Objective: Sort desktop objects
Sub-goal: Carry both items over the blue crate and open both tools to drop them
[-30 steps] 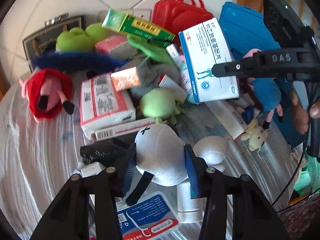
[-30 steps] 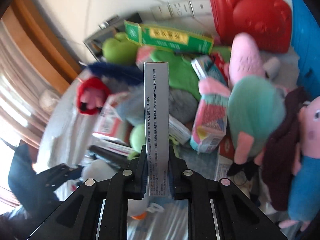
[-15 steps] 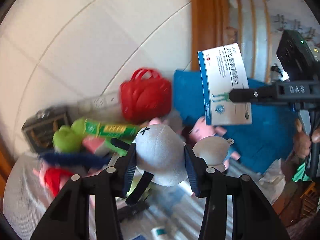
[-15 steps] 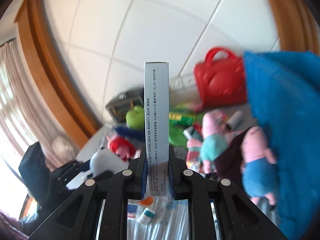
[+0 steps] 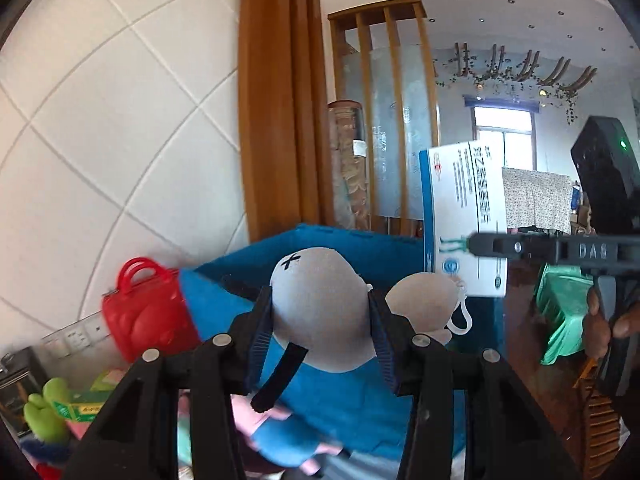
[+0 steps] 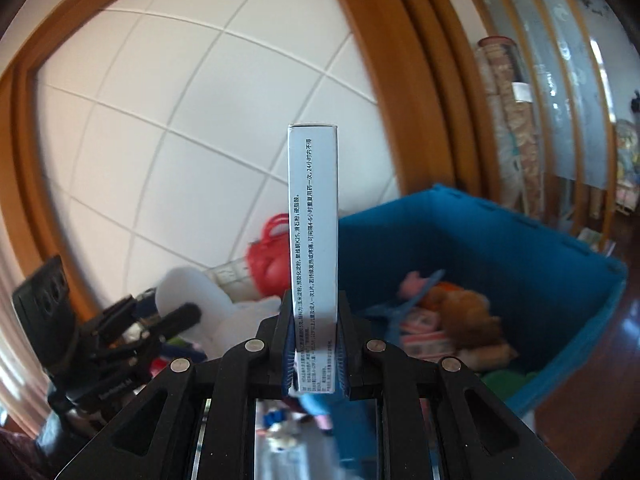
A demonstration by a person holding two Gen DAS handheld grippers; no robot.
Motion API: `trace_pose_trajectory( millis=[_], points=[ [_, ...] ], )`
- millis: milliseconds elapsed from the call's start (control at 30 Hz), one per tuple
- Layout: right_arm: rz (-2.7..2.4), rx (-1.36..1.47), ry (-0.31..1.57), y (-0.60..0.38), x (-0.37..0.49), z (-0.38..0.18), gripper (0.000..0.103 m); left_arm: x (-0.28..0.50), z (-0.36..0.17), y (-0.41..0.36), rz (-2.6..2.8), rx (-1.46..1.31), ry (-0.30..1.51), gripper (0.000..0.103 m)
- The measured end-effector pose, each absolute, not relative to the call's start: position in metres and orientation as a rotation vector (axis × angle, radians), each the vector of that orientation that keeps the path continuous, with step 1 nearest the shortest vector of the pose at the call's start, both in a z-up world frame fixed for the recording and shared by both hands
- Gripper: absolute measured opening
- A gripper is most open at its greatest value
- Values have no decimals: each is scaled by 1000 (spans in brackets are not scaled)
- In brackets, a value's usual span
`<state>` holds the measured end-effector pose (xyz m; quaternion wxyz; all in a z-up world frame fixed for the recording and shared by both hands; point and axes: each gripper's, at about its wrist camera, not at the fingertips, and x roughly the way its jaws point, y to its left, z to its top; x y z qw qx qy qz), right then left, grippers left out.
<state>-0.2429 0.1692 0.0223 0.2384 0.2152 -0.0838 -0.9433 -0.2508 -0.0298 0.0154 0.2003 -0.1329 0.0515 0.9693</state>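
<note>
Left wrist view: the left gripper (image 5: 322, 320) is closed on a grey plush toy (image 5: 320, 312), pads pressed into both its sides, held up before the blue bin (image 5: 360, 244). It looks soft and light, so a grip across its middle should hold. At 3 o'clock, a white box (image 5: 464, 224) is pinched at its lower edge.

Right wrist view: the right gripper (image 6: 314, 354) is clamped flat on the box's two broad faces. The box stands upright, and the bin lies at 4 o'clock. The box is probably light cardboard and would crush under hard pressure.
</note>
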Motion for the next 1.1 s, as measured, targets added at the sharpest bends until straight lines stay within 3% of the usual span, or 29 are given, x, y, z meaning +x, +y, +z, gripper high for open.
trace_pose_trajectory(
  millis=[233, 400, 467, 500, 567, 667, 1100],
  points=[
    [-2641, 686, -193, 240, -299, 20, 17, -311, 19, 62, 2762, -478, 182, 45],
    [-2623, 775, -226, 277, -341, -1, 20, -346, 19, 92, 2838, -565, 197, 55],
    [-2625, 785, -256, 290, -350, -5, 31, -358, 23, 100, 2881, -584, 202, 59],
    [-2630, 785, -279, 297, -355, -7, 34, -361, 25, 102, 2900, -586, 203, 69],
    [-2642, 768, -308, 308, -363, -7, 47, -369, 30, 99, 2947, -587, 163, 79],
    [-2644, 733, -329, 316, -365, -4, 49, -368, 38, 93, 2961, -560, 96, 79],
    [-2647, 663, -240, 295, -337, -14, 75, -349, 9, 78, 3074, -611, 147, 79]
  ],
)
